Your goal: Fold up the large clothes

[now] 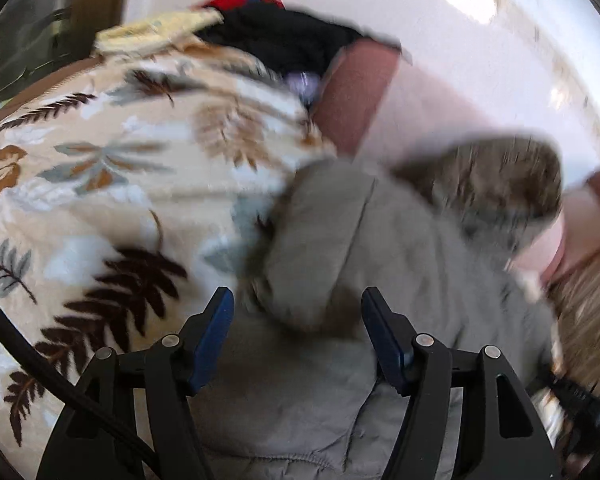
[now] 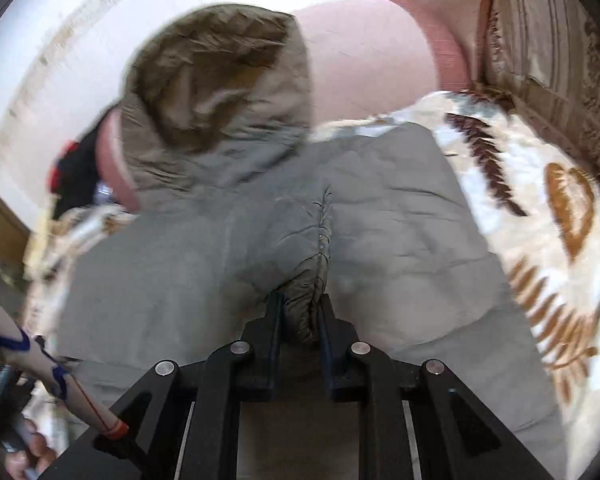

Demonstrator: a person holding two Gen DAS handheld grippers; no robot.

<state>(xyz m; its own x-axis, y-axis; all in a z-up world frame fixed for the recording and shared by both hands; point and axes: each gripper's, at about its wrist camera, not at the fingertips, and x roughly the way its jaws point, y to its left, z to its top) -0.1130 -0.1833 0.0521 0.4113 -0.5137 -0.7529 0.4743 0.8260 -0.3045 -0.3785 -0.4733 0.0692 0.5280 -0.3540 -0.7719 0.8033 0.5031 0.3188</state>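
While right hand-held gripper (image 2: 300, 320) pinches grey jacket (image 2: 380, 220) (seam fold), left (image 1: 298, 320) gapes.

**Around the bed**

A cream blanket with a fern-leaf print (image 1: 112, 168) covers the bed. At its far end lie a pale yellow cloth (image 1: 156, 30) and a black garment with red patches (image 1: 276, 36), beside a pink pillow (image 2: 364, 56). A striped, carved headboard (image 2: 548, 52) stands behind.

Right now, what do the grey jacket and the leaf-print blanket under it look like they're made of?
Grey quilted jacket: looks like thin matte synthetic shell over padding, judging by stitched seams, fine creases and the puffy fold pinched in the right tool.
Cream leaf-print blanket: probably plush fleece, with a soft, fuzzy, unshiny pile.
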